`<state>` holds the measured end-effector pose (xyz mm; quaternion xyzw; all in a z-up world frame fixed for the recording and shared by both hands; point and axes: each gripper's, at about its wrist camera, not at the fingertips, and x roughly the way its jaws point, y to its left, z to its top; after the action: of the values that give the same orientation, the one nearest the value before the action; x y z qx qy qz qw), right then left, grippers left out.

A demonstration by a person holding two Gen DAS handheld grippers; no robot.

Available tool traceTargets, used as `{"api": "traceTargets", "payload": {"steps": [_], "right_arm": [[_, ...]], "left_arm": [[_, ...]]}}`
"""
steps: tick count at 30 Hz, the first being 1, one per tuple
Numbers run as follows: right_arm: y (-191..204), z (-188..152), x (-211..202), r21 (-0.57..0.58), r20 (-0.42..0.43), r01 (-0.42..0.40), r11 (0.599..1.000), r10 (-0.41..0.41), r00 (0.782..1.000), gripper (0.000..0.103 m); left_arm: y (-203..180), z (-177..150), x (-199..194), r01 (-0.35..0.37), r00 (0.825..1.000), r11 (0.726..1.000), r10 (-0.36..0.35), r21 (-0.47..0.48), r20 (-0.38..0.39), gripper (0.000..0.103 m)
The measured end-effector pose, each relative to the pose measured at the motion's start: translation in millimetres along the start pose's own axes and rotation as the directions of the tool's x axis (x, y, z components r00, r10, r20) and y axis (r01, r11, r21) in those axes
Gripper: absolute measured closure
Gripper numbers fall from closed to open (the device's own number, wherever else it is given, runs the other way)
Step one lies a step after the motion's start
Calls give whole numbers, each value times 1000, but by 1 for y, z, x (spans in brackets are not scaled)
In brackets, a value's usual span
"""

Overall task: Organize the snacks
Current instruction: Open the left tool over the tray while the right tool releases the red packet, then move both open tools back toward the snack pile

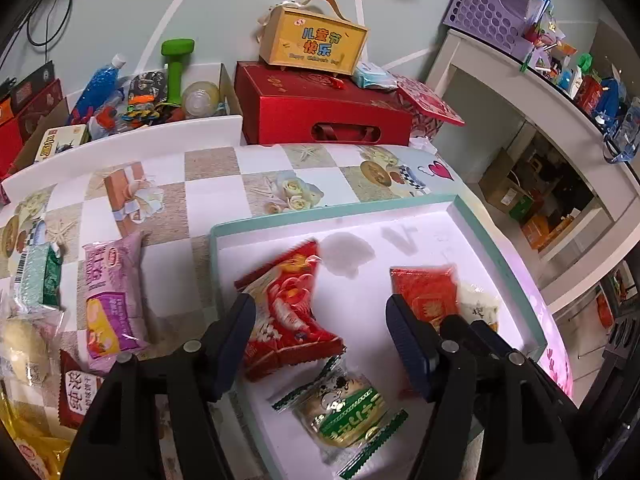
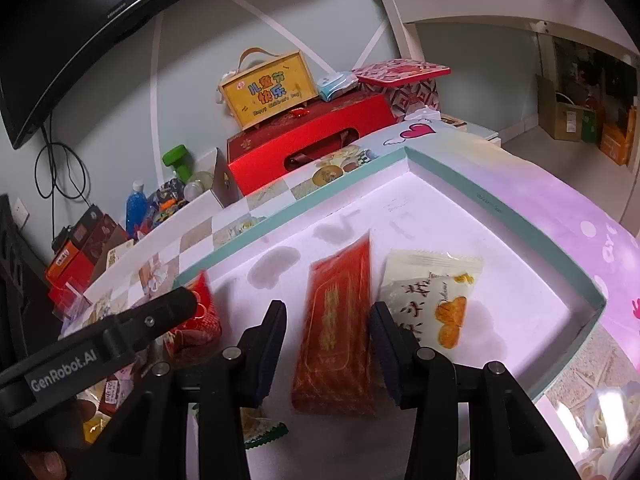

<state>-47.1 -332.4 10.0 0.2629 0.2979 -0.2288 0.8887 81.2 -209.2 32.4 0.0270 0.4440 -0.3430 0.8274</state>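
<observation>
So four snacks lie in the tray (image 1: 500, 236); several wait on the worktop (image 1: 168, 208) left. Left claw (image 1: 320, 332) spread over red packet (image 1: 288, 320); right claw (image 2: 328, 344) loosely straddles red bar (image 2: 340, 320).

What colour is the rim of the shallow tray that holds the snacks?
The white tray's rim is pale teal green, clearest in the right wrist view.

1. L gripper (image 1: 320, 344): angled downward, fingers (image 1: 236, 336) spread apart, not pressing on anything.
2. R gripper (image 2: 328, 348): also angled down, fingers (image 2: 272, 344) parted w/ a narrower gap, no visible squeeze.
3. L gripper's arm shows in R wrist view, on the left.
</observation>
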Motion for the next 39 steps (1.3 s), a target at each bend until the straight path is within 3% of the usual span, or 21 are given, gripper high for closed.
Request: {"api": "traceTargets", "payload": {"steps": [5,7,8,9,11,16,20,33,39], "right_arm": [[3,1,-3,-9,5,0,1000,1,1000,55],[4,1,-3,-14,6,4,1000,-4,1000,55],[5,2,-3,-16,6,10,1000,-10,1000,51],[5,2,-3,-16,7,15,1000,-15,1000,36],[4,2,-2,-17,9,42,999,-42,999,20],[4,3,-2,-28,15,59,998,-58,998,15],[9,3,-2,-51,21,61,997,-60,998,1],[17,2,-3,-94,34,91,991,-88,996,0],[25,2,-8,-83,27,54,995,-52,998,0]], "left_arm": [[5,-1,-6,-20,1000,1000,20,-9,6,34],[9,-2,-7,-34,999,999,34,-20,10,24],[11,-3,-8,-47,999,999,47,-26,13,19],[13,-3,-9,-67,997,997,68,-32,20,9],[19,-6,-13,-129,990,991,132,-47,53,2],[35,-8,-19,-191,977,978,198,-84,82,0],[41,-11,-21,-201,973,975,210,-99,93,0],[55,-20,-36,-186,970,976,201,-114,138,0],[63,-25,-57,-195,967,975,210,-107,147,0]]}}
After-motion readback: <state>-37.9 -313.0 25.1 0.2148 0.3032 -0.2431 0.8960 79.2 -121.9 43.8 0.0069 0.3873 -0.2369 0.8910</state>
